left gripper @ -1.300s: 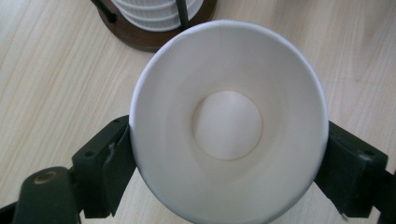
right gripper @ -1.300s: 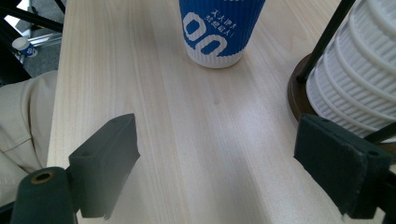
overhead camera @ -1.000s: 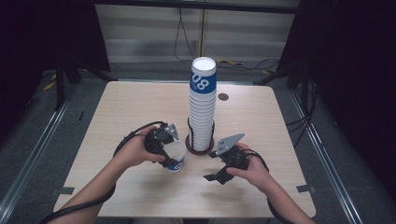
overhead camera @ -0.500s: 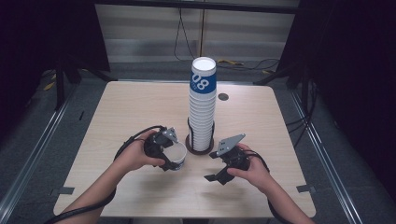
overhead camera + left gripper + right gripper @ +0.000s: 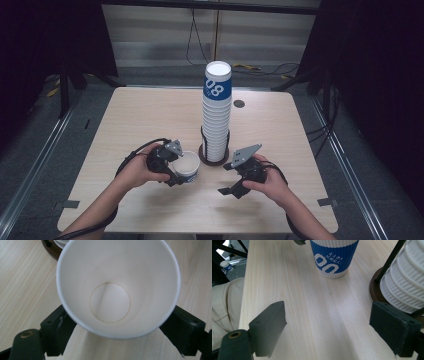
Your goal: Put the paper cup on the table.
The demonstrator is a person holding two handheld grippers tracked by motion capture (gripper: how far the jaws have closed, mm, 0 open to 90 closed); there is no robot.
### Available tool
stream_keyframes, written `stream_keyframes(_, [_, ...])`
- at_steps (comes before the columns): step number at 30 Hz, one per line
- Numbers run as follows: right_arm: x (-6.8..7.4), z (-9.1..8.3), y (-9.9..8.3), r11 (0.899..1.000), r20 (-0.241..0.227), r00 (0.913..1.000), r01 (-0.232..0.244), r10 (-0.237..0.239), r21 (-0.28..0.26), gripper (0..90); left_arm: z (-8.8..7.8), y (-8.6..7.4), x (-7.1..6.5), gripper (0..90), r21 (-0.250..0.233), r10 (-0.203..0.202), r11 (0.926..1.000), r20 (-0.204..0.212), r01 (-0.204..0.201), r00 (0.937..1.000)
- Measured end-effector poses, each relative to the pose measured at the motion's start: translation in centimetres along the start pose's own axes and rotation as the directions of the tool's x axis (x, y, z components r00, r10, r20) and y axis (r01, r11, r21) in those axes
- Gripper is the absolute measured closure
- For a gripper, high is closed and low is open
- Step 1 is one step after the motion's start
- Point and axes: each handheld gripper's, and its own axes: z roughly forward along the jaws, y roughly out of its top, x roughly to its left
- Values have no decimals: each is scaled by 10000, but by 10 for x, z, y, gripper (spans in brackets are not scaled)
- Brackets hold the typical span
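A: Start with the table (image 5: 150, 115). What stands on it?

B: A tall stack of cups (image 5: 216, 120) in a dark holder (image 5: 203, 156), mid-table. Just left of its base stands the single cup (image 5: 186, 167), upright on the wood.

A: And the left gripper (image 5: 172, 167)?

B: Its jaws have just been closing and now pinch the cup (image 5: 117, 290) by its sides, below the rim.

A: The right gripper (image 5: 239, 177)?

B: Jaws spread wide with nothing between them, resting near the holder.

A: Advice?

B: Squeeze gently, I'd say; paper walls buckle. Keep the cup level and clear of the stack.
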Motion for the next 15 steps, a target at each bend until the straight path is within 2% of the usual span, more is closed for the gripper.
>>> stream_keyframes(7, [0, -1, 0, 10000, 34, 10000, 40, -41, 21, 129, -6, -12, 1, 167, -246, -194, 9995, -130, 191, 9997])
stream_keyframes(12, [0, -3, -3, 10000, 87, 10000, -35, 35, 7, 129, -10, -23, 2, 167, -195, -162, 9997, -567, 151, 9983])
stream_keyframes(15, [1, -4, -8, 9998, 115, 9998, -172, 172, -43, 130, -11, -32, 4, 167, -487, -517, 9976, -298, 502, 9982])
